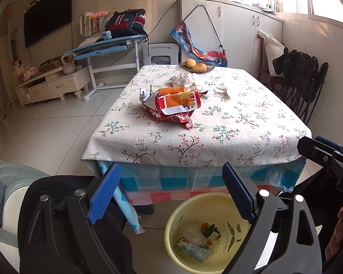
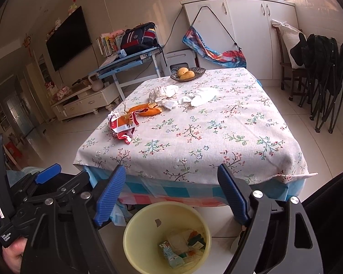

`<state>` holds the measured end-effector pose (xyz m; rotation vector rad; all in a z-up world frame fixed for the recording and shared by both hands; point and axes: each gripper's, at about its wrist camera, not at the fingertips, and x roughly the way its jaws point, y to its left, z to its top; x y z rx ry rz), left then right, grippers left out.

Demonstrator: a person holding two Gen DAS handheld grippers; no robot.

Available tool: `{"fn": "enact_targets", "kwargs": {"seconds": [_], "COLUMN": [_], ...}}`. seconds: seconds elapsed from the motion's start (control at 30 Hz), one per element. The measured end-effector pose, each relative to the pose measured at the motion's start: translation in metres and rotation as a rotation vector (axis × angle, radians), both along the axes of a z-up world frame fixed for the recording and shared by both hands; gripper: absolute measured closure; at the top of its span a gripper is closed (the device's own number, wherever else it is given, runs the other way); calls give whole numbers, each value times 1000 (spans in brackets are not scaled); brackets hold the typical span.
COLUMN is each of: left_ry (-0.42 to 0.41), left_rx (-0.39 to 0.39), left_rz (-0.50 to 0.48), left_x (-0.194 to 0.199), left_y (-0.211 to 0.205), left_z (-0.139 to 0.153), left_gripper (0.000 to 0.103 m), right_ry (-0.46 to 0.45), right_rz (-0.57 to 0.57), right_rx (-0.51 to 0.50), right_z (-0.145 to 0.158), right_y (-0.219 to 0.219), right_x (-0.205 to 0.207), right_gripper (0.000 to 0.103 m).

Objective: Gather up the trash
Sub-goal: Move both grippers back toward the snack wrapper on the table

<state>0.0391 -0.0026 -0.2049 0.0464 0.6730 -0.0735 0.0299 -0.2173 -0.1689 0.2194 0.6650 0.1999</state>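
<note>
A pale yellow bin (image 1: 189, 260) (image 2: 135, 239) stands on the floor at the table's near edge, with cartons and wrappers in its bottom. My left gripper (image 1: 171, 169) hangs open above it with nothing between its blue pads. My right gripper (image 2: 171, 169) is open and empty too, just beside the left one. On the floral tablecloth (image 1: 240, 137) (image 2: 217, 141) lie a torn red, white and orange snack wrapper (image 1: 171, 105) (image 2: 122, 125), orange peel (image 1: 171, 90) (image 2: 146, 110) and crumpled white tissues (image 1: 183, 78) (image 2: 201, 96).
A bowl of yellow fruit (image 1: 196, 66) (image 2: 187, 73) sits at the table's far edge. Black folding chairs (image 1: 304, 86) (image 2: 322, 68) lean at the right. A blue desk with a backpack (image 1: 107, 45) stands beyond the table's left. A pale cushion (image 1: 11, 178) is near left.
</note>
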Motion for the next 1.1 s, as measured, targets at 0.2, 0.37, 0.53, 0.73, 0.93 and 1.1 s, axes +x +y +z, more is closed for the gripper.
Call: {"fn": "enact_targets", "kwargs": {"seconds": [0.2,0.37,0.53,0.73,0.93,1.1], "left_ry": [-1,-4,-13,-14,10,20], "left_rx": [-3,-7,-27,-70,-138,-187], "left_rz": [8,18,45,83,90,83], "left_x": [1,1,2,3,23,61], "left_y": [2,4,11,23,33,35], "left_z": [-1,-2,0,2,3,4], "left_gripper": [15,14,13,13,13,13], "right_ry": [5,10,17,33,52,77], "right_rz": [2,5,15,27,51,59], "right_rx": [-5,-8,-17,-28,-14,5], "right_z": [-1,-2,-4,-8,-11,-16], "right_y": [2,4,8,15,23,26], "right_x": [1,1,3,6,6,8], "right_gripper": [23,23,23,23,23,23]}}
